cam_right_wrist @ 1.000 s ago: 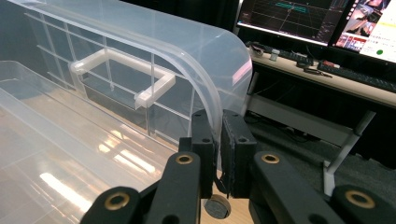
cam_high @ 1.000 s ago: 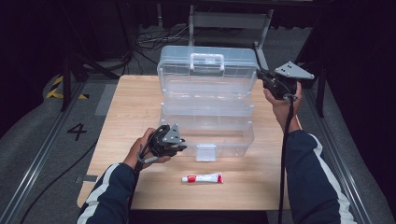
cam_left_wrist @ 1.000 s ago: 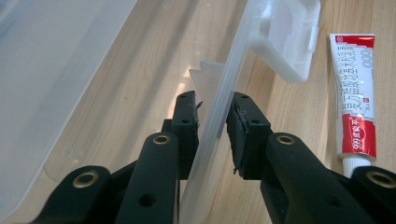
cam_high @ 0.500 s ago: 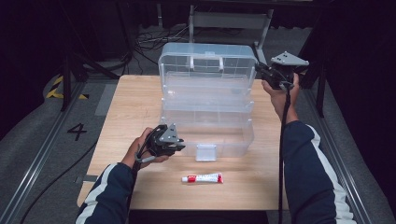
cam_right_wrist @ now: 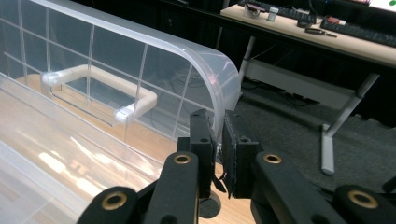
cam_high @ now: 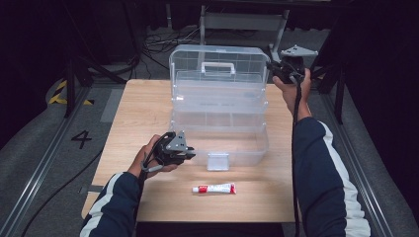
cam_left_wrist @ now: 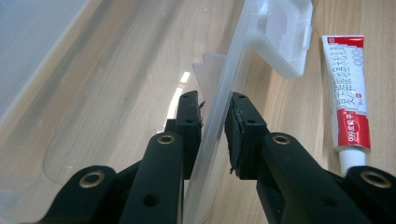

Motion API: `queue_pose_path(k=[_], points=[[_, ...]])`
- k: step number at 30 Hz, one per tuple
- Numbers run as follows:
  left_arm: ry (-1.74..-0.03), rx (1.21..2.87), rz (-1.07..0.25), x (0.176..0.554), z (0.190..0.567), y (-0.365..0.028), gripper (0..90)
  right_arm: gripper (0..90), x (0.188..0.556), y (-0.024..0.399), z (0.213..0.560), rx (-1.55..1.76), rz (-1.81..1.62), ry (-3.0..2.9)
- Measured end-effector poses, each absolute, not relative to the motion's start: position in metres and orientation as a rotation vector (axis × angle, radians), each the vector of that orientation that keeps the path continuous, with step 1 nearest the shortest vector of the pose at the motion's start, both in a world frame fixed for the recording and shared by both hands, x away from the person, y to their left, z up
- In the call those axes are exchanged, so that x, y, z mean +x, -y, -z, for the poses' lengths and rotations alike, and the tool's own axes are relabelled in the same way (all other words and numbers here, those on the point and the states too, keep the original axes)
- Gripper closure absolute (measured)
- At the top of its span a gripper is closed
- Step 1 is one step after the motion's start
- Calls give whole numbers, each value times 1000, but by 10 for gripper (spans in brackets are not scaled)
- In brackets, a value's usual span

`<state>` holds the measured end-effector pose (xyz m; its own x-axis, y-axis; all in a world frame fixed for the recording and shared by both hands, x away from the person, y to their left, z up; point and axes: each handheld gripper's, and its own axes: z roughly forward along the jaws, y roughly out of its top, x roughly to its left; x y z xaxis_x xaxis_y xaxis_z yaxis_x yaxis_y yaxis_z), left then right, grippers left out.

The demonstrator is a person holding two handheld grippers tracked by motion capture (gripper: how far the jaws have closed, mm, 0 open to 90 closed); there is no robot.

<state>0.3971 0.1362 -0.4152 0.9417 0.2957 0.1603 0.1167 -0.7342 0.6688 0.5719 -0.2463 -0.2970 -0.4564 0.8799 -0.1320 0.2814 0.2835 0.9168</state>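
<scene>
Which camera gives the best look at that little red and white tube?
The left gripper view: the tube lies close up, its red label and white cap plain. The high view shows it small on the table, in front of the clear box.

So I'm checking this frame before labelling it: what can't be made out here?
- Tube: print too small in the high view; its tail is cut off by the top edge in the left gripper view.
- Box interior: in the high view, glare and stacked clear walls blur the compartments.
- Right tool: in the high view the hand and grey plate cover its jaws.
- Lid: cut off by the left edge in the right gripper view.
</scene>
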Motion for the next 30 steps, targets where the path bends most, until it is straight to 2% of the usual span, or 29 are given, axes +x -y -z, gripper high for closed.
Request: queue_pose_path(k=[30], points=[[-273, 2378, -350, 393, 417, -141, 756, 815, 622, 239, 321, 1135, -1070, -1929]])
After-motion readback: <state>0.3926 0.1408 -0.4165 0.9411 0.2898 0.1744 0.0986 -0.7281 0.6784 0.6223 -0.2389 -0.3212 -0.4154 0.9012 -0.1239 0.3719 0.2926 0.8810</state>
